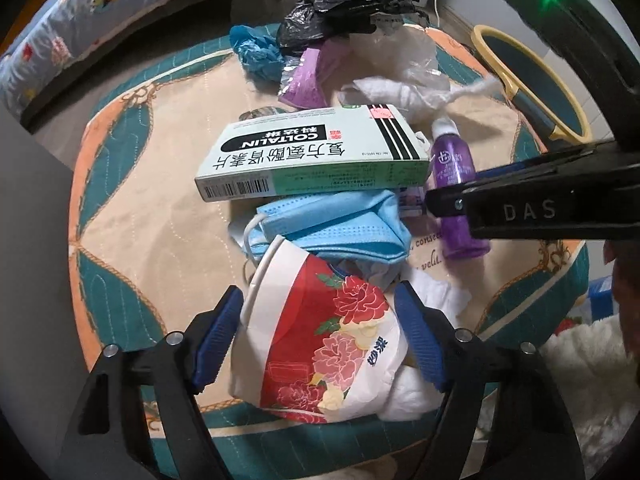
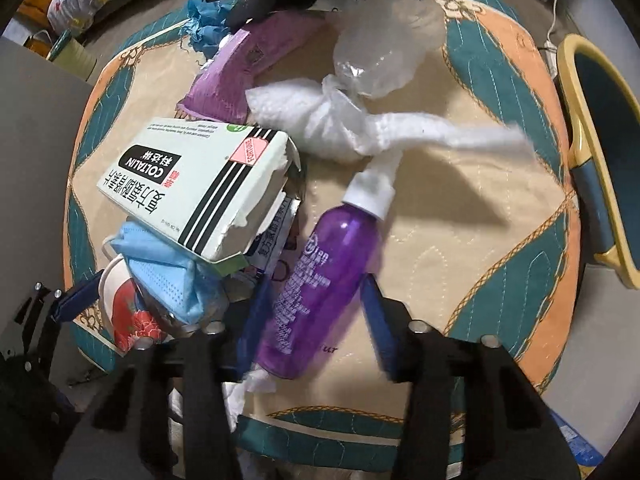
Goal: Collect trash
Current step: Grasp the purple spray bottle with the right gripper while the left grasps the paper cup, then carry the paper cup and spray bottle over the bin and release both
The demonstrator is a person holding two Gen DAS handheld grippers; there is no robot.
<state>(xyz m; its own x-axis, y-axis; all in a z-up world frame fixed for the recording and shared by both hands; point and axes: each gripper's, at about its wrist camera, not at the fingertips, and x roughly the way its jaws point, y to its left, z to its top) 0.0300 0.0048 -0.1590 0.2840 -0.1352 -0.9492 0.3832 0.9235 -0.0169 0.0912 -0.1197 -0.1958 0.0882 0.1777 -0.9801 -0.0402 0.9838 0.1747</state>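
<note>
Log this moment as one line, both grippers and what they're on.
left gripper: open astride floral paper cup | right gripper: open astride purple spray bottle

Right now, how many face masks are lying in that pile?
2 that I can tell: a blue mask under the medicine box, and a purple mask farther back beside the black bag. Others may be buried.

Left wrist: you look steeply down, close over the floral cup (image 1: 320, 332).
Right wrist: steeply down, close over the purple bottle (image 2: 320, 280).
Shared: Coltalin box (image 1: 312, 152), blue mask (image 1: 340, 220).
</note>
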